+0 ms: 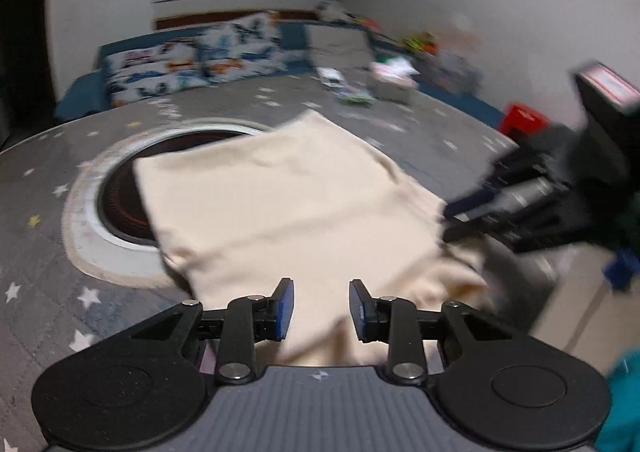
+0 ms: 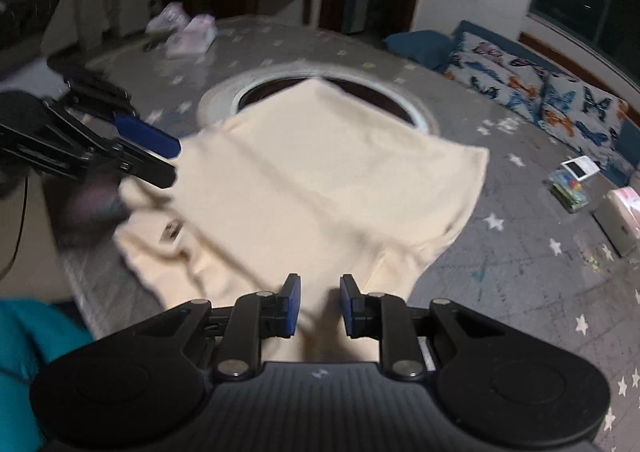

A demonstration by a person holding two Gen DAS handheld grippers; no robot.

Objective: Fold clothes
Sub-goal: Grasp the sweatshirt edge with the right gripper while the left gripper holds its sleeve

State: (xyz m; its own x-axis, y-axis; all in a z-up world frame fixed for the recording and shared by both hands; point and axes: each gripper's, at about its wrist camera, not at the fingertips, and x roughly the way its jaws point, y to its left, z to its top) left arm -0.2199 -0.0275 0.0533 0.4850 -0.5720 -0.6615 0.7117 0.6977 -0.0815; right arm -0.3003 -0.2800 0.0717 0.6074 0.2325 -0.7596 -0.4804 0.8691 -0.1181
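**A:** Nearest cam, both views: black gripper bodies w/ blue pads. Left gripper (image 1: 321,306) — jaws apart, gap clear, nothing between them. Right gripper (image 2: 320,304) — same, jaws spread, holding nothing.

**B:** And the garment?

**A:** Cream garment (image 1: 288,204) lies on the round worktop (image 1: 40,188), grey cover w/ white stars. Top layer folded into a rough rectangle; looser folds bunch at the near edge, just ahead of both grippers.

**B:** What's under its far side?

**A:** Dark round opening (image 2: 372,96) w/ a pale rim, mid worktop. Garment's far corner overlaps it.

**B:** Do the grippers see each other?

**A:** Yes. From the left cam the right gripper sits at the garment's right edge, blurred, jaws parted. From the right cam the left one sits at the garment's left edge. Can't tell if either touches the cloth.

**B:** Background?

**A:** Butterfly-print cushions (image 1: 188,60) on a blue sofa behind the worktop. Small clutter on the far worktop, too blurred to name.
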